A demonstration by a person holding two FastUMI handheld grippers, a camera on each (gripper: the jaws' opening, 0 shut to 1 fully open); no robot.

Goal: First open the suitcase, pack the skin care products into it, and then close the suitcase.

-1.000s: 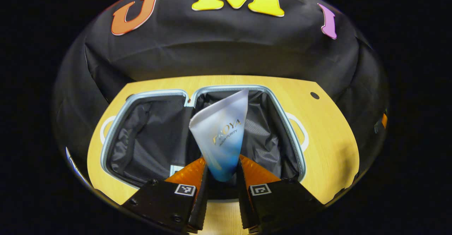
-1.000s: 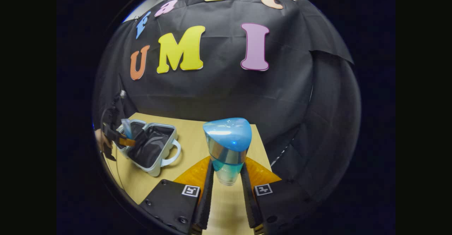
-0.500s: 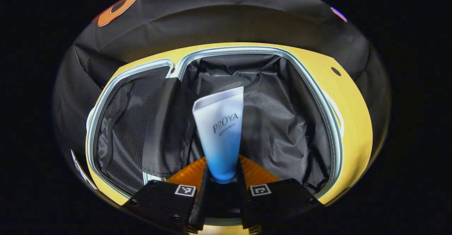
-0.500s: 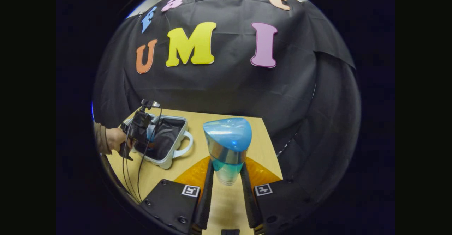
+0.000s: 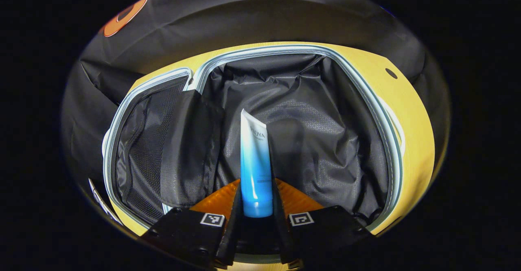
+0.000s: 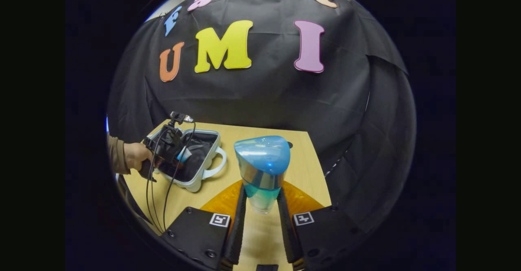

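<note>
Left gripper view looks down into the open suitcase [image 5: 122, 112], which lies flat on the wooden table [image 5: 411, 120]. To the gripper's far left is the lid half with its mesh lining, and a loose dark fabric flap [image 5: 185, 149] hangs over the hinge line between the halves. Straight ahead, the left gripper [image 5: 255, 206] pinches a blue-and-white tube [image 5: 254, 157] at its blue cap end, one finger on each side; the tube points away from the gripper with its flat white end reaching over the crumpled dark lining of the right-hand half. Whether the tube touches the lining cannot be told. Further right, the pale rim of the suitcase curves round, with bare table beyond it.

Right gripper view: at the far left a hand [image 6: 136, 159] with a brown sleeve [image 6: 116, 157] holds the left gripper [image 6: 181, 159], tipped down into the suitcase [image 6: 195, 185], with cables [image 6: 165, 197] trailing from it toward the near table edge. The suitcase's white handle [image 6: 217, 167] faces this gripper. In the centre, directly ahead, the right gripper [image 6: 262, 206] is clamped on the clear lower body of a bottle [image 6: 262, 161] with a rounded blue cap and silver collar, held upright above the table [image 6: 305, 173], well apart from the suitcase.
</note>
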